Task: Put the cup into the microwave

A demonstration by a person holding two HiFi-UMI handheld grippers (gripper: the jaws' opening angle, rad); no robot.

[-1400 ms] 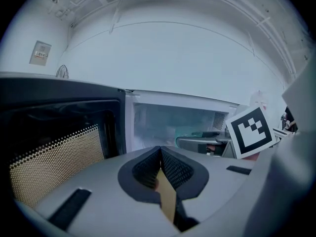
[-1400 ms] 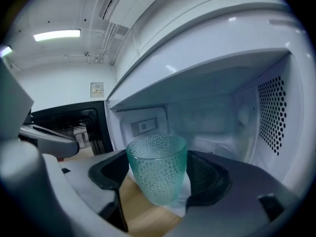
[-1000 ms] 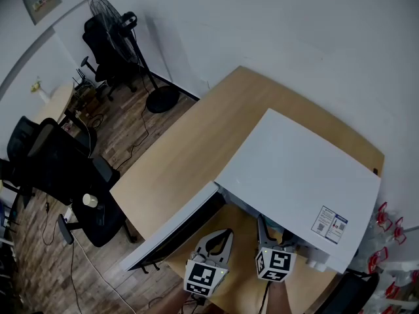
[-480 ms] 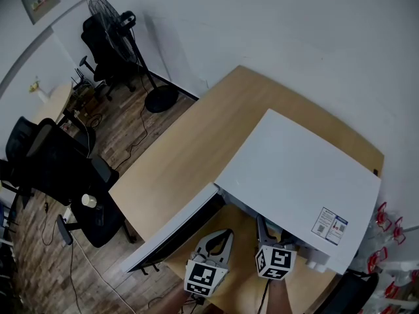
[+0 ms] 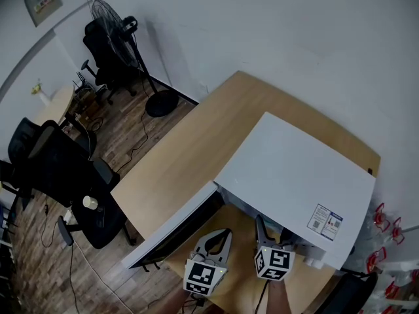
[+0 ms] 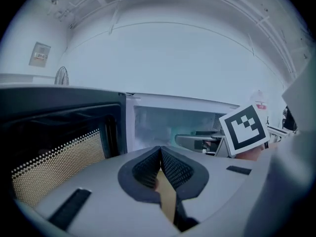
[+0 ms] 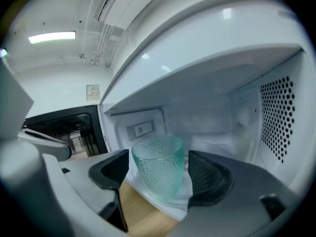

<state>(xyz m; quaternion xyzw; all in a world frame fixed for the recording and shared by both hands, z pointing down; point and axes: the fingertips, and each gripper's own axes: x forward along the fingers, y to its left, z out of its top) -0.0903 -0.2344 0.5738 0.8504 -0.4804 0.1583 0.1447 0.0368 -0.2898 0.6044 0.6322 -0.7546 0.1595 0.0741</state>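
right tool [image 7: 158, 158] gapes wide around the cup [image 7: 159, 177] inside the microwave [image 7: 242, 117], not gripping; left tool [image 6: 160, 163] closed, empty.

- Sticker [image 5: 325, 222] on the microwave [image 5: 294, 169] top: printed, but too small to read.
- Wall sign [image 5: 44, 1], top left: unreadable too.
- Marker cubes [image 5: 201, 277]: black-and-white square codes, no letters.

The head view looked steeply down from high above the table [image 5: 196, 142] and microwave [image 5: 294, 169]. The left gripper view sat low and close, facing its open door [image 6: 54, 127]. The right gripper view peered into the cavity [image 7: 202, 115] from its mouth. All 3 shared the microwave.
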